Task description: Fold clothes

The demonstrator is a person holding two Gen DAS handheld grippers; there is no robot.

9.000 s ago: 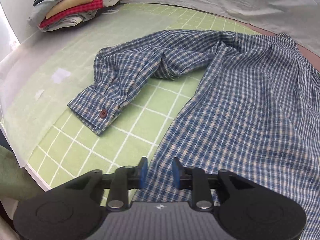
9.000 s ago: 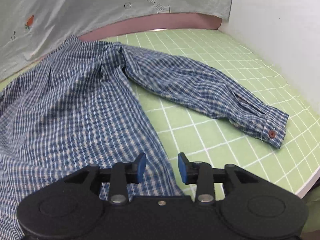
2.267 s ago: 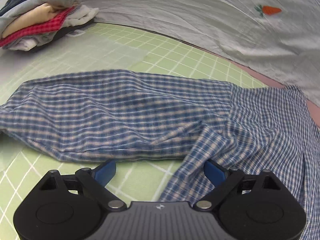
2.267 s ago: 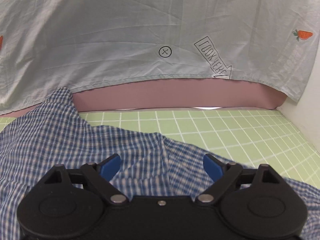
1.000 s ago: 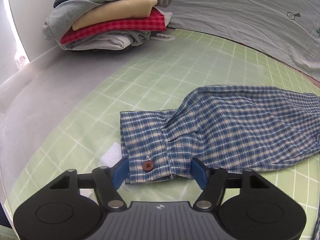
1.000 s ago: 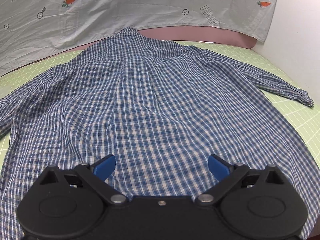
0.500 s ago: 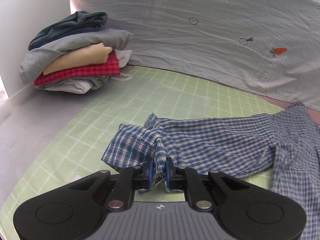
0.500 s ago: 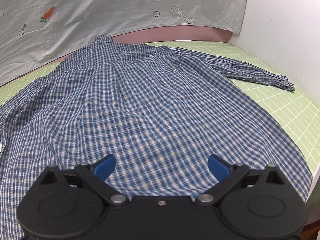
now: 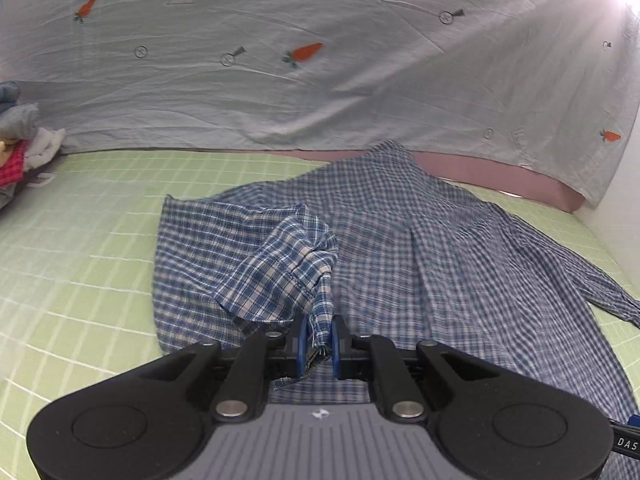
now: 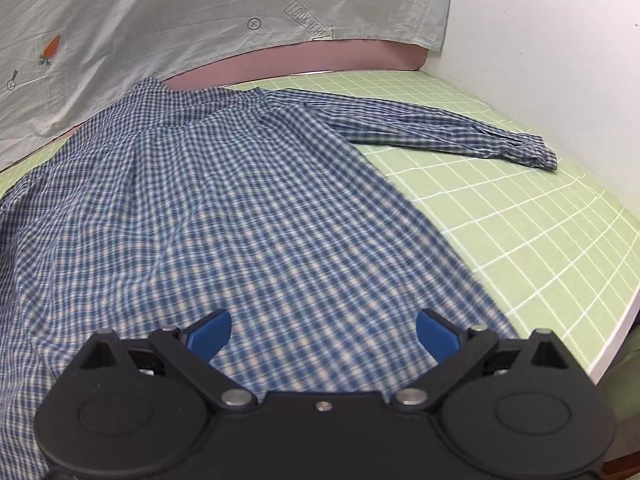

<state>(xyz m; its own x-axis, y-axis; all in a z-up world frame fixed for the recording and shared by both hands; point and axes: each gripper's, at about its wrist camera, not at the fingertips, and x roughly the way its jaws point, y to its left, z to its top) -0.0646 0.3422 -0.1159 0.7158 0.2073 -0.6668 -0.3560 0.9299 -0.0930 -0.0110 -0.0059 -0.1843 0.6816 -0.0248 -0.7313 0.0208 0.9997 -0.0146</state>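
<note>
The left gripper (image 9: 316,342) has a black body with two round raised discs near its outer corners, a ribbed grey centre panel bearing a small white mark, silver pivot pins, and blue pads on its fingers (image 9: 301,340). White letters "DAS" show at its right edge. The right gripper (image 10: 323,330) is black throughout, with the same discs, silver pivots, a small centre screw, and blue fingertips (image 10: 436,336).

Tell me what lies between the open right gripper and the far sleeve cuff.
In the right wrist view: the shirt's checked back panel, then bare green grid mat before the cuff.
</note>
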